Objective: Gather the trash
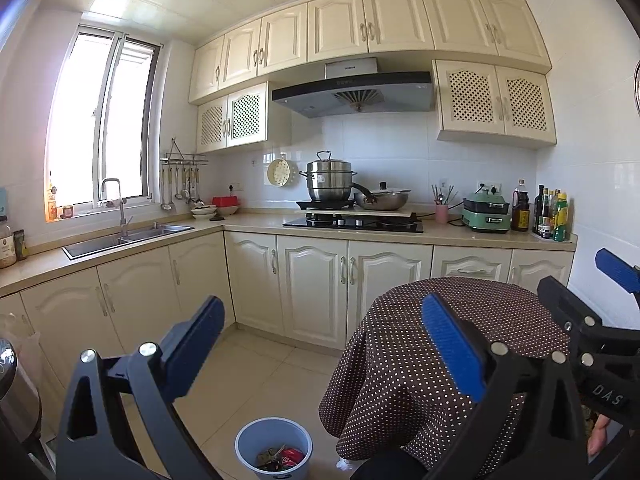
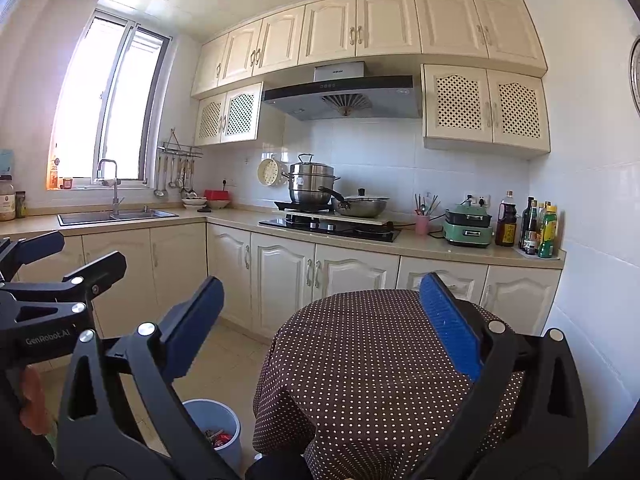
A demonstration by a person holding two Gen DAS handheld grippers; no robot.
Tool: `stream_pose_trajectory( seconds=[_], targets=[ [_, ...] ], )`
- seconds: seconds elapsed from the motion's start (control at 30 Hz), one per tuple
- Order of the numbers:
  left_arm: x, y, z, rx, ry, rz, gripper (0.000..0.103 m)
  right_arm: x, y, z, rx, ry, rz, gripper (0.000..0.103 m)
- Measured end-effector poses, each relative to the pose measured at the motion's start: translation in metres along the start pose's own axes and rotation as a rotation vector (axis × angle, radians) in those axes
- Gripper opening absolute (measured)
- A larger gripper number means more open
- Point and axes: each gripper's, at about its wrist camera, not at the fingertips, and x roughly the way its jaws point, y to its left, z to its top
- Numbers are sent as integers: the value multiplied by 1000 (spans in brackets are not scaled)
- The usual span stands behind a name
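Blue-padded left gripper (image 1: 324, 344) and right gripper (image 2: 324, 326) both gape above one bin (image 1: 273, 449).

"DAS" stands in pale letters on the right gripper (image 1: 618, 280); "GenRobot.AI" on the left gripper (image 2: 60, 256). The range hood (image 2: 340, 96) brand is unreadable.

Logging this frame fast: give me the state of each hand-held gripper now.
Left hand-held gripper: open, holding nothing.
Right hand-held gripper: open, holding nothing.
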Motion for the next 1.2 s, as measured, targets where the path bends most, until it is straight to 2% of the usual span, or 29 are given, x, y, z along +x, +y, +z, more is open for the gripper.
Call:
stream_pose_trajectory(
  seconds=[1.2],
  targets=[
    [6,1,-2,-1,23,-17,97,7,13,0,-4,21,5,96]
  ],
)
